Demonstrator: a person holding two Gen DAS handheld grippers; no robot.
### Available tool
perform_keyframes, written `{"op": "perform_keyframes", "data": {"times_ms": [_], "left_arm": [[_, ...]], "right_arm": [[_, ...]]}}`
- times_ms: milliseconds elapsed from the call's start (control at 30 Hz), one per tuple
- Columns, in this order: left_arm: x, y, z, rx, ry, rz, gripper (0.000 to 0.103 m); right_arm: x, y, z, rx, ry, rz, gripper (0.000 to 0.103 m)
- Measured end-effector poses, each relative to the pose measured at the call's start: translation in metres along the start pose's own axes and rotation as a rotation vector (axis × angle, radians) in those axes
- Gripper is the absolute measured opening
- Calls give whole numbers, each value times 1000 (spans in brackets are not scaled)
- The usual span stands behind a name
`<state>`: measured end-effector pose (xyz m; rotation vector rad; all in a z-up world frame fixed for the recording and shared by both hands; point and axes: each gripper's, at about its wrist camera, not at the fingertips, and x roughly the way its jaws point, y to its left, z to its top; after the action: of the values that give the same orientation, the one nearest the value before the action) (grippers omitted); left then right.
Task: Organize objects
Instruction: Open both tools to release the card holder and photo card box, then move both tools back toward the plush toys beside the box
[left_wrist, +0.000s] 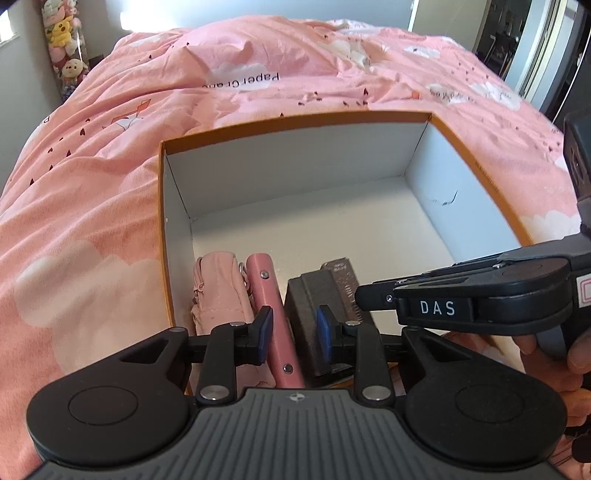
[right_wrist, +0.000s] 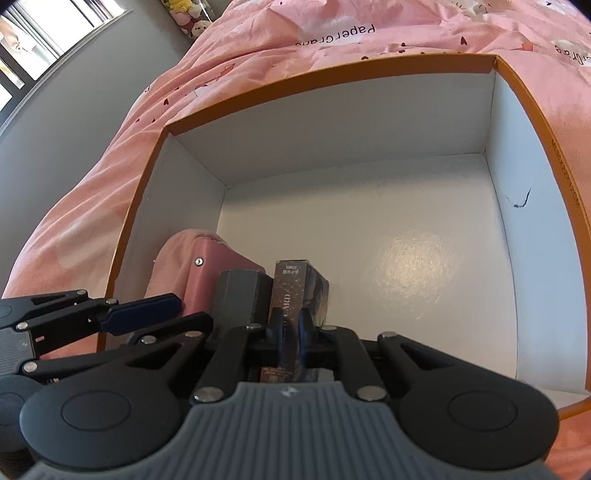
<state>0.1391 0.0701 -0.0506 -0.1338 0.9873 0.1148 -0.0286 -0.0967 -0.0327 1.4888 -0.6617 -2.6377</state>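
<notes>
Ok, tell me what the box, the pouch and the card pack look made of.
Box: cardboard, it seems; orange outside, matte white inside, thin cut rim, crease mark on one wall.
Pouch: soft pink fabric, with stitched seams and puckering.
Card pack, clamped by the right gripper: probably printed paperboard, slightly glossy, sharp folded edges.

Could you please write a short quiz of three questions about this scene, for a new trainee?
1. True or false: the right gripper is shut on the card box.
2. Which item lies nearest the left wall of the orange box? A) pink pouch B) black case C) pink wallet
3. Fill in: the left gripper has its jaws ____.

Key: 1 true; 2 A; 3 open
</notes>
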Motion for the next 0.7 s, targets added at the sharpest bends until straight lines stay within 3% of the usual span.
{"op": "perform_keyframes", "data": {"times_ms": [267,500,700], "left_arm": [[-30,-3,2,-40,-94,-17,31],[-63,-14,-6,-22,-175,-82,31],[-68,-25,-23,-61,-115,-181,32]], "right_arm": [[-32,12,-4,-97,-113,-41,11],[-78,16,-21,-159,-213,-8,15],[-111,10,-49,-155,-244,-34,19]]}}
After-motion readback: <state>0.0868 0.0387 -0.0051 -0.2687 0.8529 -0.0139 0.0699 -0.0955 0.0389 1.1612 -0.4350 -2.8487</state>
